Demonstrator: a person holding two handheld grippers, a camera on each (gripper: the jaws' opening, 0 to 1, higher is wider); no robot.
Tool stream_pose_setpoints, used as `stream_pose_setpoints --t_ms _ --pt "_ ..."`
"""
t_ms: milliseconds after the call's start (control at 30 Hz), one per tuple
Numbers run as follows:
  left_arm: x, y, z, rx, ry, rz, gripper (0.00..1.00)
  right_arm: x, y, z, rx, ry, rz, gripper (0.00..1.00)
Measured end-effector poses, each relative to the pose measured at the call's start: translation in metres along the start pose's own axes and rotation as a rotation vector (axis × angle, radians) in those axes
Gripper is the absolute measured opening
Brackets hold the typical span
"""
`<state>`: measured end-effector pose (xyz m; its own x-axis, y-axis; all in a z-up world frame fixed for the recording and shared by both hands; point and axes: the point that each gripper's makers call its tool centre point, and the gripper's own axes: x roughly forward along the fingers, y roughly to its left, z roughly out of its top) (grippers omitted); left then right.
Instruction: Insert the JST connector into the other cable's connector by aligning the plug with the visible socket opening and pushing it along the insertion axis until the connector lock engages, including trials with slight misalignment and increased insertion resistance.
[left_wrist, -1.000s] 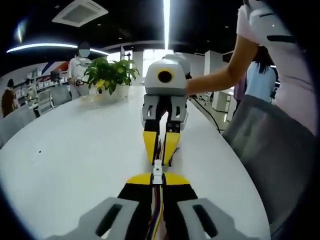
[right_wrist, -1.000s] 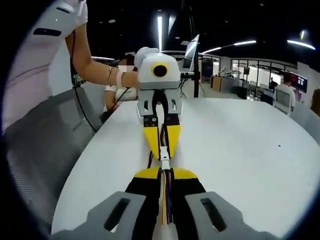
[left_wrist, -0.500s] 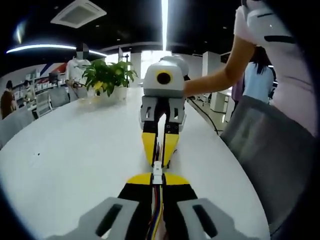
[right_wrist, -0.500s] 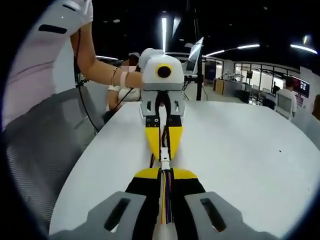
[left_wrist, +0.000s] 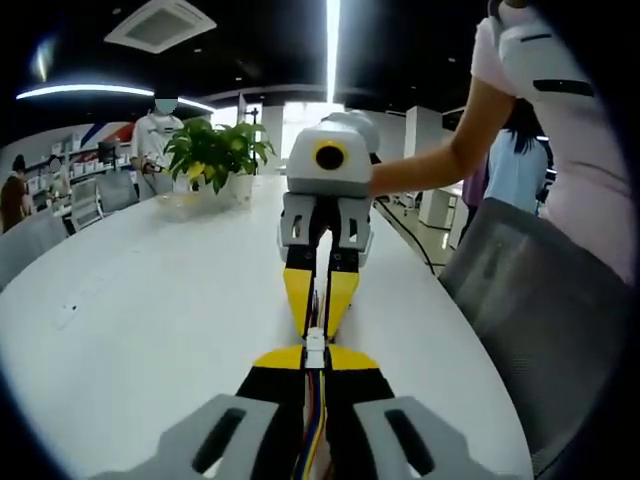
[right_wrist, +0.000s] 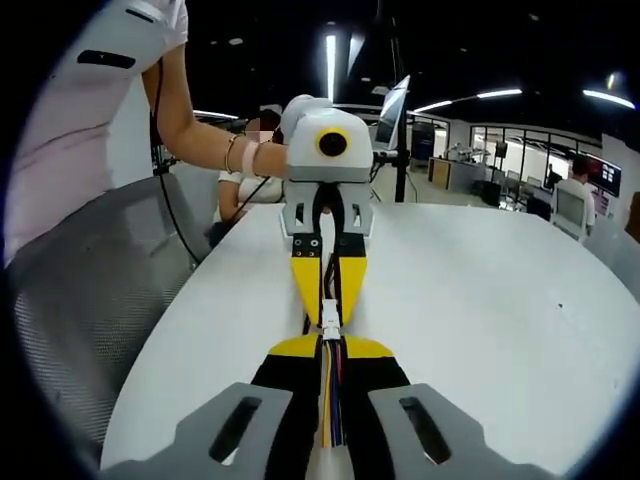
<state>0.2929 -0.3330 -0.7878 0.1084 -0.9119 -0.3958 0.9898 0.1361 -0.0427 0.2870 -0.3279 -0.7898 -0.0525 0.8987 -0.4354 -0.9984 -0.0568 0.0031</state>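
We see our left tongs (left_wrist: 314, 355) clenched on a wired white plug (left_wrist: 314, 347), tip to tip with our right tongs (right_wrist: 329, 343), clenched on the other cable's connector (right_wrist: 329, 325), above the white desk (left_wrist: 150, 300).

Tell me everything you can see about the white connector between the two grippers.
The white connector is small, blocky and looks like plastic. It sits upright between the yellow tips of the left gripper, and the right gripper meets it head-on. Coloured wires run back from it. Whether its lock has engaged cannot be told.
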Motion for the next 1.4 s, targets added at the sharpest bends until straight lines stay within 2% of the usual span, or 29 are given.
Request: stream_pose_setpoints --t_ms 567,667,700,867,1000,1067,1167,1400 --pt "0.005 -0.001 0.004 0.033 0.005 -0.012 0.0 -0.006 -0.015 -0.009 -0.017 0.031 0.022 0.01" --pt "0.007 -0.002 0.003 0.043 0.016 -0.018 0.0 -0.005 -0.012 -0.009 -0.029 0.048 0.02 0.0" --pt "0.007 -0.003 0.003 0.068 0.02 -0.024 0.0 -0.005 -0.013 -0.011 -0.014 0.045 0.021 0.0" --pt "0.01 -0.004 0.001 0.063 0.033 -0.038 0.0 -0.004 -0.01 -0.014 -0.027 0.06 0.026 0.01" --pt "0.01 0.006 -0.002 0.075 0.03 -0.027 0.0 -0.003 -0.015 -0.017 0.009 0.062 0.005 0.01" --pt "0.012 0.017 -0.003 0.046 0.026 -0.013 0.0 -0.002 -0.018 -0.018 -0.003 0.061 -0.013 0.02" --pt "0.013 0.022 -0.006 0.069 0.029 -0.002 0.0 0.001 -0.022 -0.02 -0.035 0.07 -0.027 0.02" --pt "0.023 0.033 -0.027 0.072 0.071 0.001 0.0 0.012 -0.026 -0.035 -0.045 0.125 -0.025 0.03"
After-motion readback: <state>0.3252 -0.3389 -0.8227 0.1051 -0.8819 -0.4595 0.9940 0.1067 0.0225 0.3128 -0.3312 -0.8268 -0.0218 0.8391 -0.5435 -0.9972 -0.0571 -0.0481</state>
